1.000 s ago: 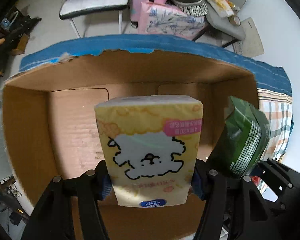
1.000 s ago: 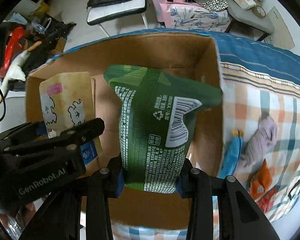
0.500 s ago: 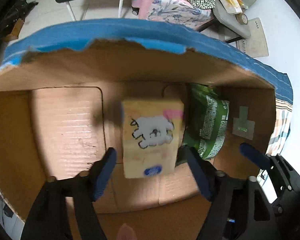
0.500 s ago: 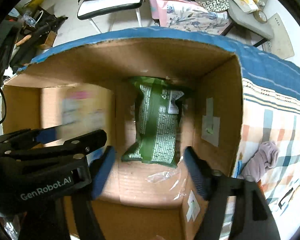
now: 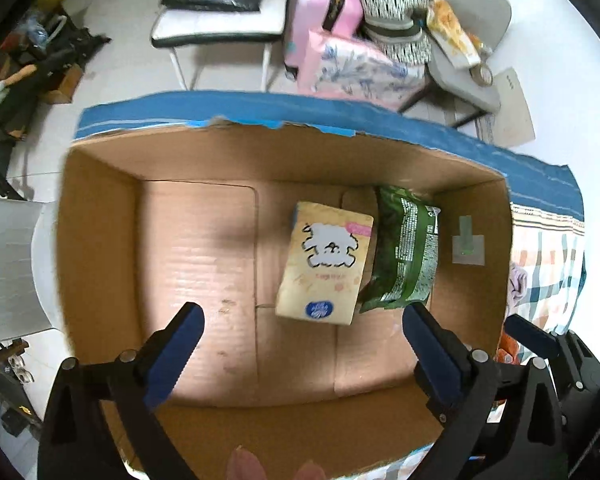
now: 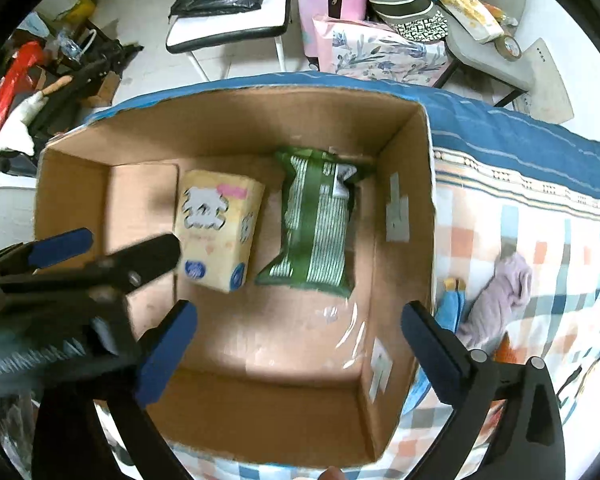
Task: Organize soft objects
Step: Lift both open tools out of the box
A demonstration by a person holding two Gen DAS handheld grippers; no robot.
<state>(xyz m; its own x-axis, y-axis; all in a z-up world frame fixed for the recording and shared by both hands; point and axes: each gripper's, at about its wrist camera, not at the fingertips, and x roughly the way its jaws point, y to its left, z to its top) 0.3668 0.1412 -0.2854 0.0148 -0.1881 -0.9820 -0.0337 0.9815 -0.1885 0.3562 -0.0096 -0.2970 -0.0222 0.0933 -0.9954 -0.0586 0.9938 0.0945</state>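
A yellow tissue pack with a white dog drawing (image 5: 327, 265) (image 6: 218, 232) lies flat on the floor of an open cardboard box (image 5: 100, 240) (image 6: 404, 152). A green soft pack (image 5: 405, 252) (image 6: 315, 232) lies beside it on its right, touching it. My left gripper (image 5: 302, 344) is open and empty above the box's near side; it also shows in the right wrist view (image 6: 108, 252). My right gripper (image 6: 300, 340) is open and empty above the box, near its right wall.
The box stands on a bed with a checked and blue cover (image 6: 540, 216). A lilac cloth (image 6: 500, 300), a blue item (image 6: 454, 300) and orange items lie on the cover right of the box. A chair (image 5: 220, 28), pink suitcase (image 5: 320, 4) and clutter stand beyond.
Both grippers have opened and let go of their packs, which dropped to the box floor. Both grippers have pulled up and back from the box.
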